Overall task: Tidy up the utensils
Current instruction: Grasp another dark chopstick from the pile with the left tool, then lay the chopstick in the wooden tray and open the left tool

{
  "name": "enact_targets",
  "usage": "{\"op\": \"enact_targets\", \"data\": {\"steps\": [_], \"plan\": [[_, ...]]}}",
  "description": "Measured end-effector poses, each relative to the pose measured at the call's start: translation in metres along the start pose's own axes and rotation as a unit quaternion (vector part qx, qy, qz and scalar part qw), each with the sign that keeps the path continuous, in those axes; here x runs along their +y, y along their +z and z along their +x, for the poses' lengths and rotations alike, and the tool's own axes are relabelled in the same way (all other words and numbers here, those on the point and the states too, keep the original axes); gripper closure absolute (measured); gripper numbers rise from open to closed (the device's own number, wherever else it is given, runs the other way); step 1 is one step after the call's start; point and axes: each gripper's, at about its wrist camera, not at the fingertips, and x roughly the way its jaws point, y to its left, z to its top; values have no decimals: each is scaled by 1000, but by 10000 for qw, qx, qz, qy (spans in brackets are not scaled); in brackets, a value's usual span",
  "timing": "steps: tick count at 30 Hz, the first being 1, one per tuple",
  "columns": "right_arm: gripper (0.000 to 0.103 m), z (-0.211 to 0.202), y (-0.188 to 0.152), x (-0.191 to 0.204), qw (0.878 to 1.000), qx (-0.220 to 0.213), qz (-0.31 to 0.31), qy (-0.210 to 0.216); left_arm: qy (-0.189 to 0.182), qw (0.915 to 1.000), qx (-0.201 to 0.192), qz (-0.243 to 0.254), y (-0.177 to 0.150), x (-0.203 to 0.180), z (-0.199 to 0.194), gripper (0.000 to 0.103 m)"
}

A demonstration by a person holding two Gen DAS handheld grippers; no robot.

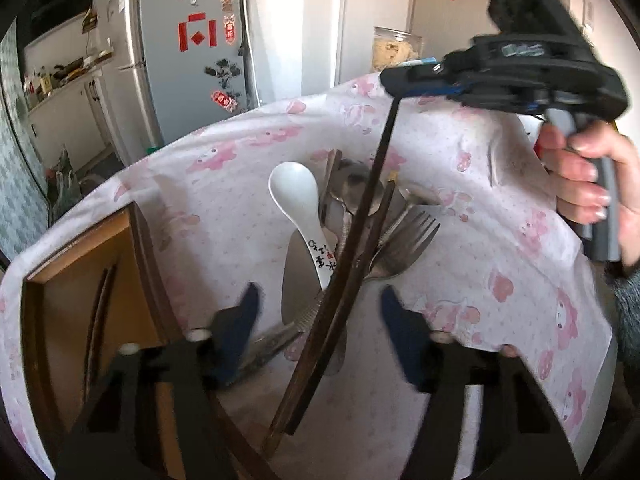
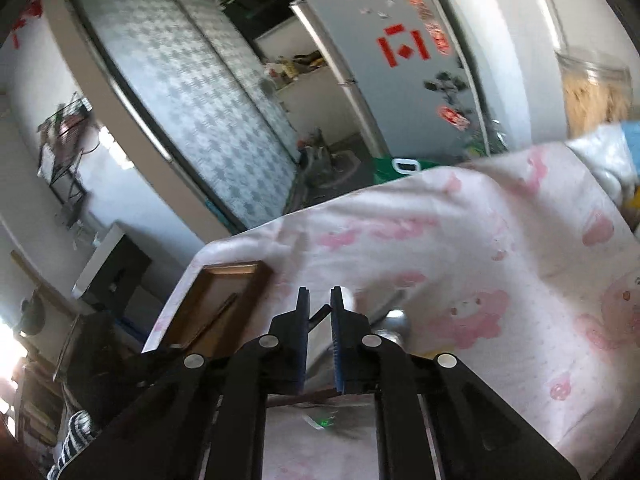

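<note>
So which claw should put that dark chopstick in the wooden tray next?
Probably the right claw: it already pinches the top of the dark chopstick, lifting it above the utensil pile. The left claw is open and holds nothing, though it hangs nearer the wooden tray.

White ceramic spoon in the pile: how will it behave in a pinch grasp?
The white spoon looks glazed, so probably slippery between fingers. Likely rigid and chip-prone, being ceramic. Its handle lies under a dark chopstick, beside the fork, so lifting may drag neighbours.
</note>
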Motion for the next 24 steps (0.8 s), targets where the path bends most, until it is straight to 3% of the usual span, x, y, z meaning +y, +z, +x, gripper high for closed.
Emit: {"op": "enact_targets", "data": {"steps": [2,3,4,6,16,20,24], "plan": [[93,-1,2,7,9999,-4,-90,-54,-40,9999,71,-77,0,3,2,78],[93,-2,3,9,9999,-7,-115,-69,-133,9998,91,-96,0,3,3,87],[93,-2,4,10,9999,-15,-125,-74,-180,9998,67,-65,1,1,2,89],[93,-5,7,11,9998,-51,-138,-102,-25,10000,-5,36,1,-5,-2,90],[93,-21,29,32,9996,-251,-162,17,-207,9987,-449,120,14,-15,-45,93],[93,3,33,60,9993,-138,-335,111,-96,9988,-461,99,4,-3,-63,95],[93,43,31,95,9981,91,-494,350,81,9986,-443,-267,-19,33,-77,94]]}}
